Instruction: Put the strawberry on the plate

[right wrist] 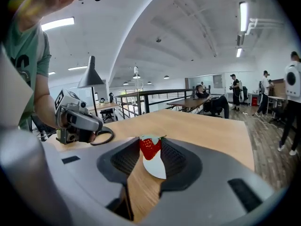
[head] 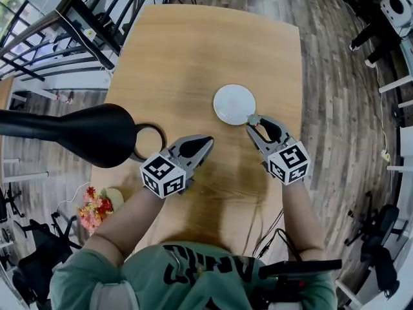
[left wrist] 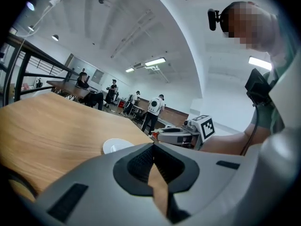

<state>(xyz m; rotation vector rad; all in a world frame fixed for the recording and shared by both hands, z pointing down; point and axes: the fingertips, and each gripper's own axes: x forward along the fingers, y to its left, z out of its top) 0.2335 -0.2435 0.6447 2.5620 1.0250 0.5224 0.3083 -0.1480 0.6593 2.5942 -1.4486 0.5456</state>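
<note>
Holding the strawberry (right wrist: 150,147) in the right gripper (head: 252,124), jaws standing partway apart and pressing their ribbed pads (right wrist: 171,157) against its red sides, green cap turned up. Hanging the fruit right at the near right rim of the small white plate (head: 233,104) in the head view, at the edge rather than over the middle. Showing a slice of that plate just below and beyond the berry in the right gripper view. Leaving it unclear whether berry and plate are touching.

Lying flat on the light wooden table (head: 193,50), a little right of its middle.

Holding the left gripper (head: 208,139) low over the table beside the right one, tips pointing toward the plate's near left side, near it but apart from it. Closing tip to tip on nothing, with only bare wood showing through the gap behind the tips in the left gripper view.

Reaching out from a green shirt (head: 193,276) at the table's near edge, both forearms bare.

Stretching across the left side of the table, a black desk lamp (head: 84,131), with a black ring (head: 152,141) at its wide end, just left of the left gripper. Peeking out below the table's left edge, a bunch of red and yellow flowers (head: 95,208). Running past the far left corner, a black railing (head: 77,18). Spreading all around, a grey plank floor (head: 335,95). Standing far off in the hall in the left gripper view, several people (left wrist: 154,108) among desks.
</note>
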